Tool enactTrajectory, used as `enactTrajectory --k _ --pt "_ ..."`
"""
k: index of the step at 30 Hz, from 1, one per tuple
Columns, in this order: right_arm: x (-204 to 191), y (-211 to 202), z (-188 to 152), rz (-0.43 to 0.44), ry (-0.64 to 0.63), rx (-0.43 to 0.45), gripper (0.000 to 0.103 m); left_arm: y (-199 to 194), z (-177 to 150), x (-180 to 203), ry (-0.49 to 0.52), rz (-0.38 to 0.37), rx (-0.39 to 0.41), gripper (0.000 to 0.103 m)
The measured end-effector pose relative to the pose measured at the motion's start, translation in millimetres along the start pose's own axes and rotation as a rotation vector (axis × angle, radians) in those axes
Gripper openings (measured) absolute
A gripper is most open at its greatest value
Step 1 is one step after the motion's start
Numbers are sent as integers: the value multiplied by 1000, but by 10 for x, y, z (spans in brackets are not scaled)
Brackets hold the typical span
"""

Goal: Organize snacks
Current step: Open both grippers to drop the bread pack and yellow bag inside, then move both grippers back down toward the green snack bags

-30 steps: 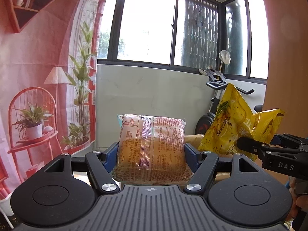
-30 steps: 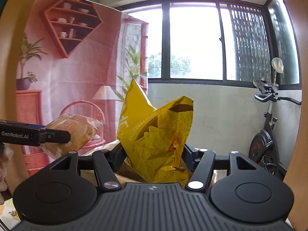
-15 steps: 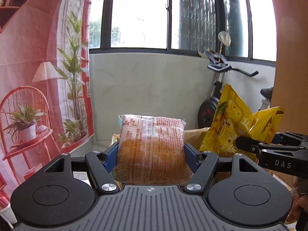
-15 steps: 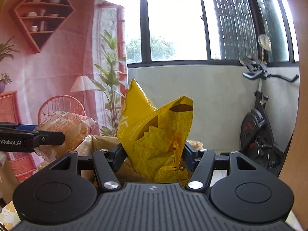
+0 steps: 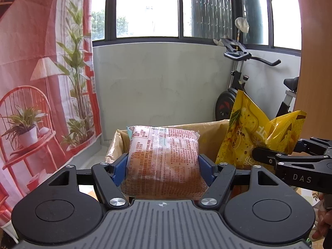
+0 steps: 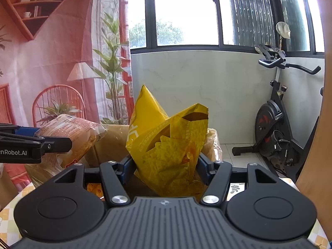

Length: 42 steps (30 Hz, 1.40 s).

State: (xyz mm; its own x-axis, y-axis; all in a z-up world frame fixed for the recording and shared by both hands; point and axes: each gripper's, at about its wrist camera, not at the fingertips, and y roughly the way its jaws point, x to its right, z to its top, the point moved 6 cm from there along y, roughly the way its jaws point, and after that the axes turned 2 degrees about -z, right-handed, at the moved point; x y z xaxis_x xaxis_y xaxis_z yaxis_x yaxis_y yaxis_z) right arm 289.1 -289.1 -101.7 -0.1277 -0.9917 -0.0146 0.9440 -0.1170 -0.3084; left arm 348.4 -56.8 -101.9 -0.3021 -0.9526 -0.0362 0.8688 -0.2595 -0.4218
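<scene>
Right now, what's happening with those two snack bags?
A person is sorting snacks with a pair of tongs in each hand. The left tongs are clamped on a clear packet of orange-brown snacks. The right tongs are clamped on a crumpled yellow chip bag. Both packs hang in the air in front of an open cardboard box; neither is inside it yet.

a brown cardboard box [image 5: 215,124] stands on a yellow-and-white patterned tabletop [image 6: 12,213]; pale tiled floor [image 6: 244,155] beyond.
</scene>
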Motion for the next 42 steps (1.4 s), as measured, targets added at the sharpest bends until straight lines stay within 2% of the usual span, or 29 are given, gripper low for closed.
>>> enactTrajectory --k 6,9,14,22,28,35,42 --pt "-14 38 -39 1 -9 -29 64 8 -41 3 22 1 -22 74" --pt "-15 55 -56 4 -1 -45 67 13 -53 6 36 -24 -38 74" --pt "3 58 -103 4 16 -78 68 -67 -25 -7 51 -14 -17 74" --pt "26 -173 -107 0 21 -52 70 -253 -77 -68 14 -28 -44 74" --pt "-2 -450 -169 22 48 -30 70 -536 -180 -241 -42 -27 -65 74" --pt "-45 -852 -304 43 75 29 70 -965 -456 -444 -49 -17 -54 83" --pt "-100 -1113 -617 35 69 55 70 -1174 -955 -557 -90 -2 -78 85"
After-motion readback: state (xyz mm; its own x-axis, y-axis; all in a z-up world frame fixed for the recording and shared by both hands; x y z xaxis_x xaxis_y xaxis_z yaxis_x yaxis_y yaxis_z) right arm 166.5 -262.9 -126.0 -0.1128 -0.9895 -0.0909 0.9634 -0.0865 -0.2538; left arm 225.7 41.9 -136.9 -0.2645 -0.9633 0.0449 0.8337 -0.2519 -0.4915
